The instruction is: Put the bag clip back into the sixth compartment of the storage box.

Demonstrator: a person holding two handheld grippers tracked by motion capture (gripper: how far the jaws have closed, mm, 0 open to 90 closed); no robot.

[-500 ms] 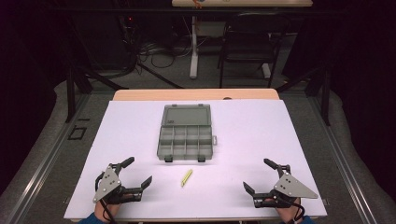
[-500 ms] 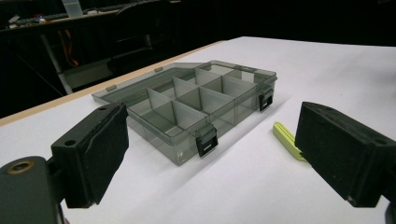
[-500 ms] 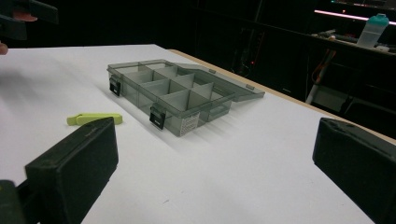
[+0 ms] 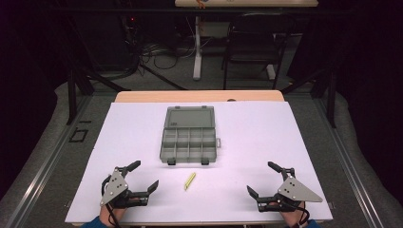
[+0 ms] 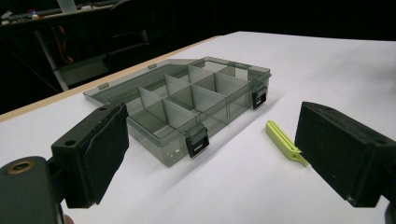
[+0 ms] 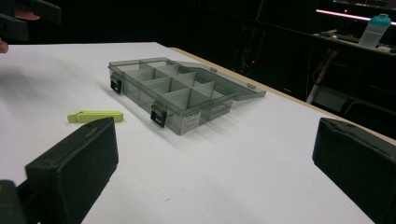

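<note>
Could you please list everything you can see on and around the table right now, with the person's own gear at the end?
Organizer box: one, smoky grey clear plastic, middle of the table, lid open flat toward the far side, compartments look empty, two black latches on its near edge.
Clip-like piece: one, yellow-green, lying on the sheet just in front of the box, apart from it.
Table sheet: one, white, covering the table.
Chair: one, dark, on the floor beyond the table.
Bottle: one, pale with a teal cap, on a dark bench in the background.
Left gripper: one, black with a grey plate, near left corner, jaws open, holding nothing.
Right gripper: one, black with a grey plate, near right corner, jaws open, holding nothing.
</note>
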